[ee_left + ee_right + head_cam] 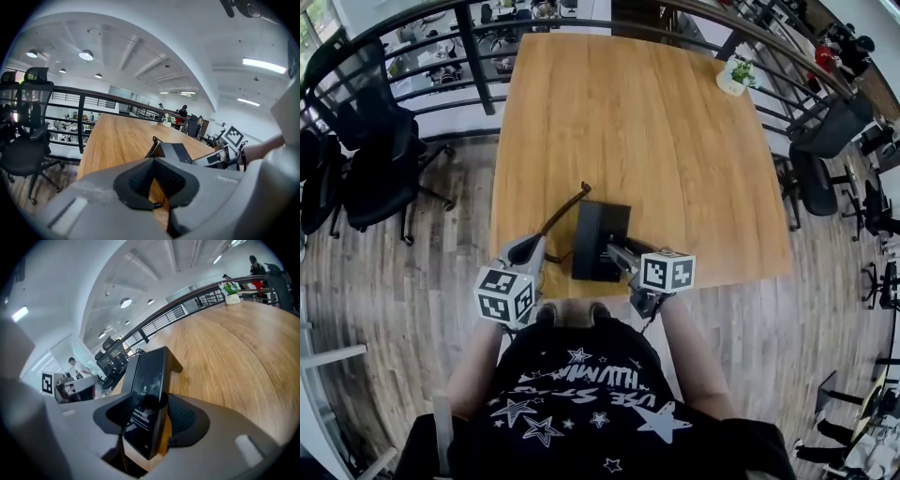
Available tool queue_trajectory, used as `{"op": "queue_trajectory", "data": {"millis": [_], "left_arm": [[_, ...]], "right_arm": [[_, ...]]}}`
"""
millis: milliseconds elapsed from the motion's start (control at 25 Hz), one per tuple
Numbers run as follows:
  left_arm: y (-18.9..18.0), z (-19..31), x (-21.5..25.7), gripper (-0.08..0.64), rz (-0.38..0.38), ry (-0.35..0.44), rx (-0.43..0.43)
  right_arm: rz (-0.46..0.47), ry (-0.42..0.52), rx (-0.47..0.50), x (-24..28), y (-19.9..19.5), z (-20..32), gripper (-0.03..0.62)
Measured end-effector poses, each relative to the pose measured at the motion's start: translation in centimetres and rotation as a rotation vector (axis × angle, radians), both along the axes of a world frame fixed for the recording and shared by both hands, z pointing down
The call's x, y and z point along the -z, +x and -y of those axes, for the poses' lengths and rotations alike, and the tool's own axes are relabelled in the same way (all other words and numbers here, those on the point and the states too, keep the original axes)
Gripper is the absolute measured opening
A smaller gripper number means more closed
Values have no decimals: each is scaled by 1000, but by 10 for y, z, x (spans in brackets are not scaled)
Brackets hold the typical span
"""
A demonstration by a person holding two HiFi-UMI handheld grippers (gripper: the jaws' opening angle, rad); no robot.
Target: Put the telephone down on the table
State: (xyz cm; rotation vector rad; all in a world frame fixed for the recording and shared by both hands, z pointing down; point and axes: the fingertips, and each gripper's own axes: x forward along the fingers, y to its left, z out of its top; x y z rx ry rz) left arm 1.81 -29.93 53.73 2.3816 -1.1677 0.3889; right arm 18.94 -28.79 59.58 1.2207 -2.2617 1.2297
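Note:
A black desk telephone (598, 239) rests on the wooden table (628, 122) near its front edge, and its coiled cord (565, 208) trails off to the back left. My right gripper (614, 251) reaches in from the right. In the right gripper view the telephone (150, 390) stands between the jaws of this gripper (147, 416), with a pad against each side. My left gripper (536, 246) sits by the table's front left, apart from the telephone (176, 151). The left gripper's (157, 187) jaws leave only a narrow slit, and a thin dark cord (157, 204) shows in it.
A small potted plant (734, 77) stands at the table's far right corner. A black railing (473, 42) runs behind the table. Black office chairs stand to the left (370, 150) and right (830, 131). The person's dark printed shirt (581, 403) fills the bottom of the head view.

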Motion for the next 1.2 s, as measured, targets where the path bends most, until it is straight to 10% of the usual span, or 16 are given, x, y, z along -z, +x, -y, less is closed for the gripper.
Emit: {"op": "queue_trajectory", "data": {"millis": [720,1200], "left_arm": [[-1,-9,-10,2,4,2,-348],[12,-39,-18,2,11,-33,-399]], "right_arm": [[-235,217,-292,48,-18,-52,94],[-262,262,-304,51,-41,-74,-2]]}}
